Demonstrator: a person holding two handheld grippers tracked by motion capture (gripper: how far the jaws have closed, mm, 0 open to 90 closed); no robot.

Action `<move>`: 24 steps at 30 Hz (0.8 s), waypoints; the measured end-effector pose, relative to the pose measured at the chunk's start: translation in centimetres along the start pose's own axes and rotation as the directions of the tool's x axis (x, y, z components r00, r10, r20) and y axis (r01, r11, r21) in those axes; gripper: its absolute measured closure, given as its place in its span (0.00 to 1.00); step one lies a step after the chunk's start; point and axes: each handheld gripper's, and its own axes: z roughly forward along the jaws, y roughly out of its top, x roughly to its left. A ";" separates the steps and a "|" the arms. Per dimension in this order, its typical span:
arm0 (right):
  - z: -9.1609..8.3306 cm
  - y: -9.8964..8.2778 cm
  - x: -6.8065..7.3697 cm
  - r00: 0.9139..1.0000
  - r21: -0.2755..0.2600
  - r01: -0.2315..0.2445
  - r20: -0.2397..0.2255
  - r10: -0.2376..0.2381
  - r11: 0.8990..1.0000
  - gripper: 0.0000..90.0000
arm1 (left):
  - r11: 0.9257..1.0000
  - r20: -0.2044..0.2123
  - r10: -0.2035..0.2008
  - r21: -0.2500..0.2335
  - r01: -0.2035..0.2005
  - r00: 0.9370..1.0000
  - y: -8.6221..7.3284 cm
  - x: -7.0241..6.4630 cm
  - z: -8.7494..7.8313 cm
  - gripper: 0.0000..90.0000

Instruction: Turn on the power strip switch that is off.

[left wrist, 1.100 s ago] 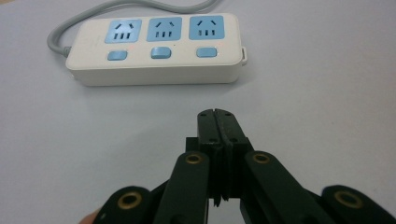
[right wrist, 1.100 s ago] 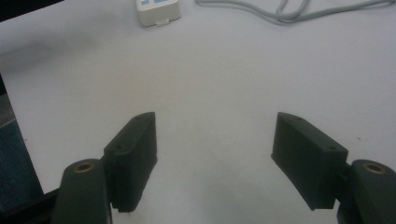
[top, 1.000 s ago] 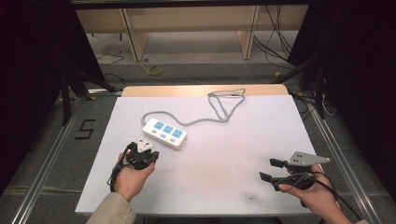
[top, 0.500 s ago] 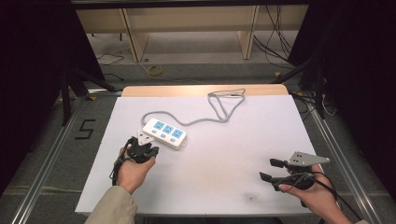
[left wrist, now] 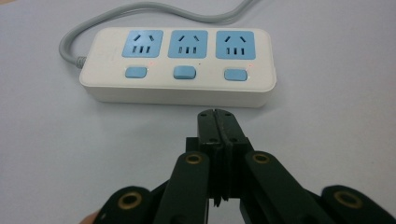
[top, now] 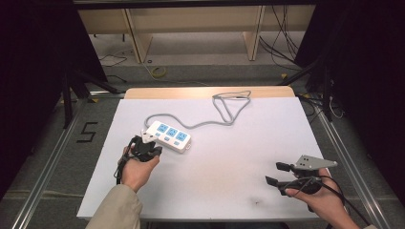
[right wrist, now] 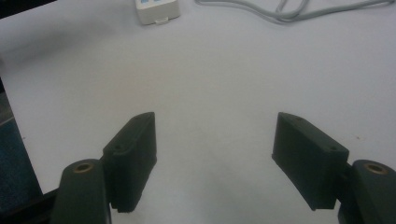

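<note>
Two grippers on the white table (top: 215, 191), so going left to right. Left gripper (top: 152, 138) has its jaws pressed together on nothing, tips just short of the power strip (top: 168, 136), near its long front side in the left gripper view (left wrist: 217, 114). Strip (left wrist: 180, 63) is white, three blue sockets, a blue button under each, lying flat left of centre, grey cord (top: 224, 114) looping to the far edge. Plenty of bare table to its right. Right gripper (top: 277, 174) sits near the front right corner, jaws spread, nothing between them.
</note>
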 end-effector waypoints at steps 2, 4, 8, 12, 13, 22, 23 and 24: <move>0.0 0.0 0.0 1.000 0.001 0.000 0.000 0.000 1.000 0.34 | 1.000 -0.004 0.005 0.004 -0.005 1.000 0.1 0.0 0.0 1.00; 0.0 0.0 0.0 1.000 0.001 0.000 0.000 0.000 1.000 0.34 | 1.000 -0.003 0.007 0.006 -0.007 1.000 0.2 0.1 0.1 1.00; 0.0 0.0 0.0 1.000 0.001 -0.002 0.000 0.002 1.000 0.34 | 1.000 -0.008 0.000 0.008 0.000 1.000 0.5 0.2 0.4 1.00; 0.0 0.0 0.0 1.000 0.003 -0.005 0.001 0.005 1.000 0.34 | 1.000 -0.015 0.008 0.008 -0.007 1.000 0.8 0.3 0.6 1.00; 0.0 0.0 0.0 1.000 0.002 -0.002 0.001 0.002 1.000 0.34 | 1.000 -0.015 0.004 0.004 -0.004 1.000 0.8 0.3 0.7 1.00; 0.0 -0.1 0.0 1.000 0.004 -0.001 0.003 0.001 1.000 0.34 | 1.000 -0.021 -0.002 0.004 0.002 1.000 1.2 0.4 1.1 1.00; 0.0 -0.1 0.0 1.000 0.005 -0.001 0.003 0.001 1.000 0.34 | 1.000 -0.021 -0.003 0.004 0.003 1.000 1.2 0.5 1.1 1.00; 0.0 -0.1 0.0 1.000 0.005 -0.001 0.003 0.001 1.000 0.34 | 1.000 -0.022 -0.002 0.001 0.002 1.000 1.2 0.5 1.1 1.00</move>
